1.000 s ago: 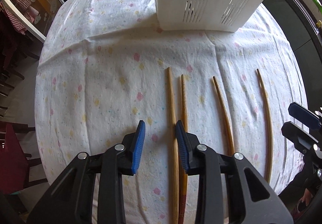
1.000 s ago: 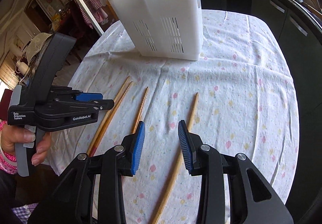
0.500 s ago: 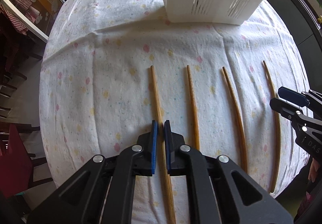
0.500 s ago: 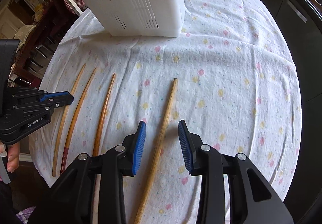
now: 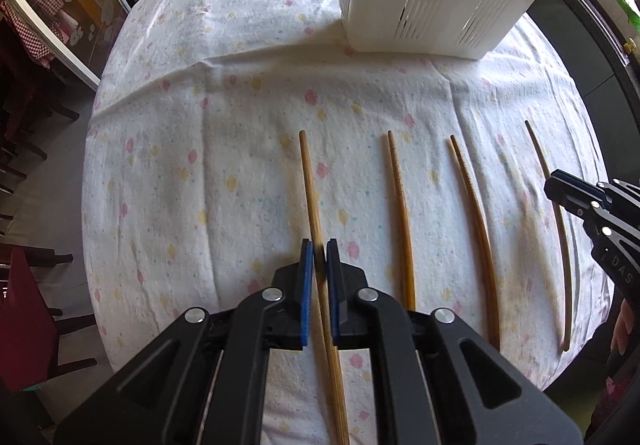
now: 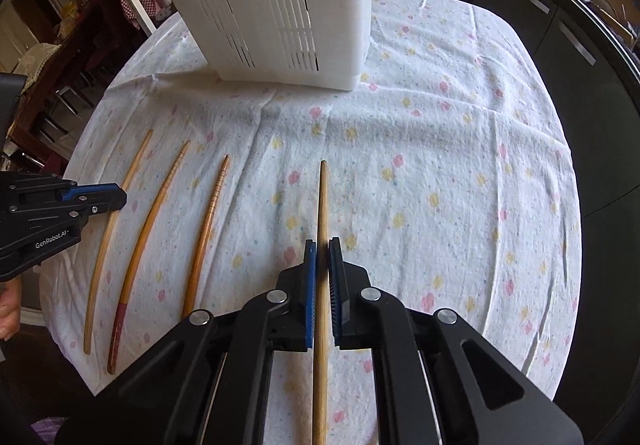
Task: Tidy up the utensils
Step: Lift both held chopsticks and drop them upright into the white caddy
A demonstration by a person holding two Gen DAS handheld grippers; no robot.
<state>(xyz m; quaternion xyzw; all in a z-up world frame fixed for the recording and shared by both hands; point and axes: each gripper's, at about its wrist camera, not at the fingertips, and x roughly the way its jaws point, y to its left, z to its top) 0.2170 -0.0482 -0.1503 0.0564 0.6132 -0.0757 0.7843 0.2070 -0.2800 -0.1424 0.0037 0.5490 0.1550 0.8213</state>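
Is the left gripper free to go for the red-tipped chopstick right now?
Probably not yet. The left gripper is shut on the leftmost chopstick. The red-tipped chopstick lies uncovered right beside it, so the way looks free once that load is dropped.

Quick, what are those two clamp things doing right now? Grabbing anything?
Left gripper: fingers closed on the leftmost chopstick.
Right gripper: fingers closed on the rightmost chopstick.
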